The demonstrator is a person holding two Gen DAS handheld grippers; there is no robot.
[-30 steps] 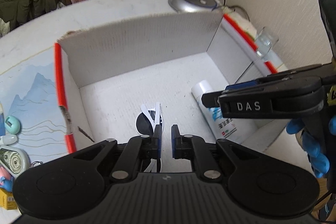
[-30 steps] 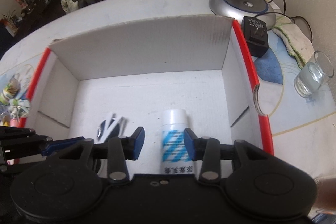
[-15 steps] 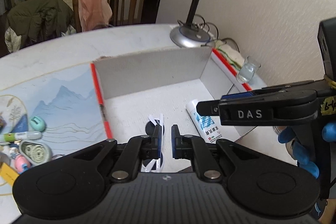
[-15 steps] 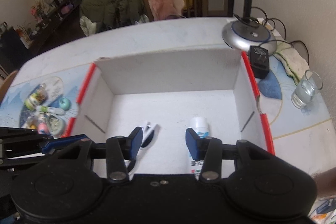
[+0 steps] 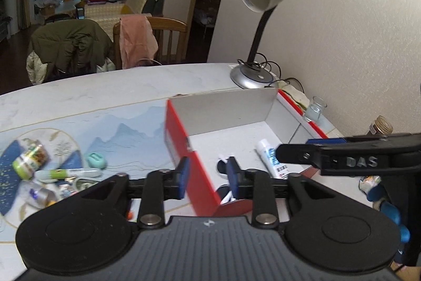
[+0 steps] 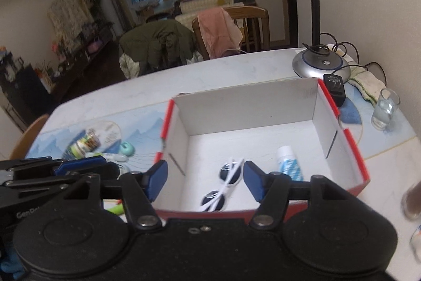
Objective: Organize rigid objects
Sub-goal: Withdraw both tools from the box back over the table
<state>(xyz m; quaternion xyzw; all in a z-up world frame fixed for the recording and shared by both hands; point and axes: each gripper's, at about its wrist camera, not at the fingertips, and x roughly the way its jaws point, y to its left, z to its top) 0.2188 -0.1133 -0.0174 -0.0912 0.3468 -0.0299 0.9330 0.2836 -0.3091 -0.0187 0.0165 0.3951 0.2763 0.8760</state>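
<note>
Two items, a pair of white-framed sunglasses (image 6: 223, 188) and a white tube (image 6: 288, 163), were found lying on the floor of the red-edged cardboard box (image 6: 342, 133), side by side but apart, the tube's long axis running from the near wall toward the far wall. The remaining loose objects (image 5: 52, 170), among them a small jar, a green marker lying crosswise and a mint-coloured case, were observed in a cluster on the desk (image 5: 105, 96) to the left of the box, outside its left wall. The left claw (image 5: 208, 175) was seen above the box's near left corner, its jaws opening and nothing held between them. The right claw (image 6: 205, 182) was seen above the near wall of the box, likewise opening and empty, the sunglasses visible below the gap only. The cluster was judged to lie left of both claws and nearer the left one, which was considered better placed for the next pick.
</note>
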